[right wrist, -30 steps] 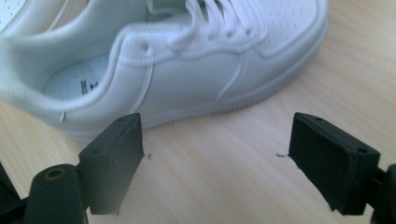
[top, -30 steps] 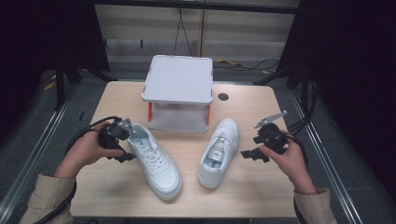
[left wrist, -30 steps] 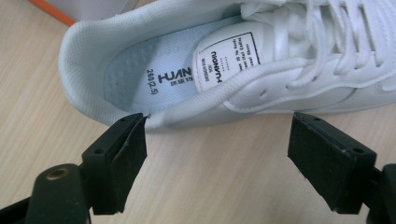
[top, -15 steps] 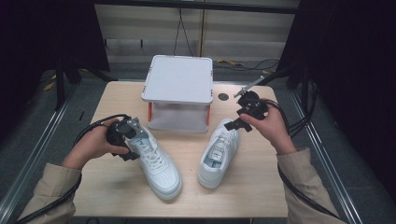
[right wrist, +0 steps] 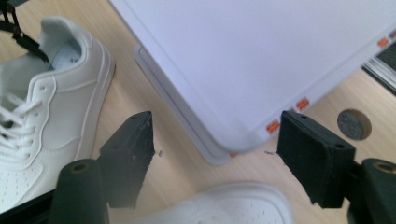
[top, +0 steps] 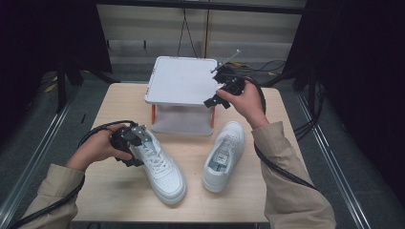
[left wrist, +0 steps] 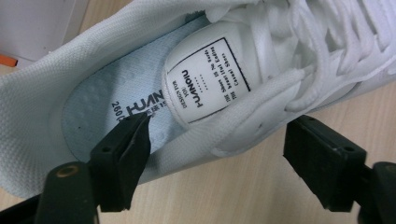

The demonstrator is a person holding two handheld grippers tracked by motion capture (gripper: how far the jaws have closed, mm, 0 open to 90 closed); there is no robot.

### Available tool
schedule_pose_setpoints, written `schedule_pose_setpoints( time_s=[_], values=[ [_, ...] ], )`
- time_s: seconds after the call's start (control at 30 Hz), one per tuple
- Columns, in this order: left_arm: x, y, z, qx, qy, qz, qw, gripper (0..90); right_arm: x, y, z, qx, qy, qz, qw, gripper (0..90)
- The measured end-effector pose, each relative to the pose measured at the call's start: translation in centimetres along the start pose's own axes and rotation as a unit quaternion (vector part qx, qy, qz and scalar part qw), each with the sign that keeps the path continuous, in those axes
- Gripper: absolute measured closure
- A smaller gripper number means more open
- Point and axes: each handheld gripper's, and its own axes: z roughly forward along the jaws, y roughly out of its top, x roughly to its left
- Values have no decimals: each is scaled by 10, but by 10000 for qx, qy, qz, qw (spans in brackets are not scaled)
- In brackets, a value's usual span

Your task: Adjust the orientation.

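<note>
white shoe (top: 160, 167) collar betw. closing l gripper (top: 137, 145) jaws; r gripper (top: 220, 86) wide, closing, empty

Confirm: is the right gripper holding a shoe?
No. The right gripper hangs open over the corner of the white lid, with nothing between its jaws; the right shoe lies untouched below.

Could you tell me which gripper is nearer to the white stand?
Right. The right gripper hovers at the white stand's corner; the left gripper is at a sneaker's heel.
</note>
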Motion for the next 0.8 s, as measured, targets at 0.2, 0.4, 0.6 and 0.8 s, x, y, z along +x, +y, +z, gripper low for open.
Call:
schedule_pose_setpoints(
  time_s=[0.2,0.4,0.6,0.8],
  values=[
    [0,-2,-3,33,62,-40,10000,326,5,22,13,21,-34,-90,10000,301],
    [-4,-8,-12,359,21,-281,9990,481,10,34,29,130,-126,-153,9997,343],
    [-16,-23,-20,425,-66,-691,9967,576,12,33,39,160,-211,-184,9995,381],
    [-36,-32,-27,454,-350,-751,9955,712,13,28,45,129,-172,-53,9998,391]
  ],
)
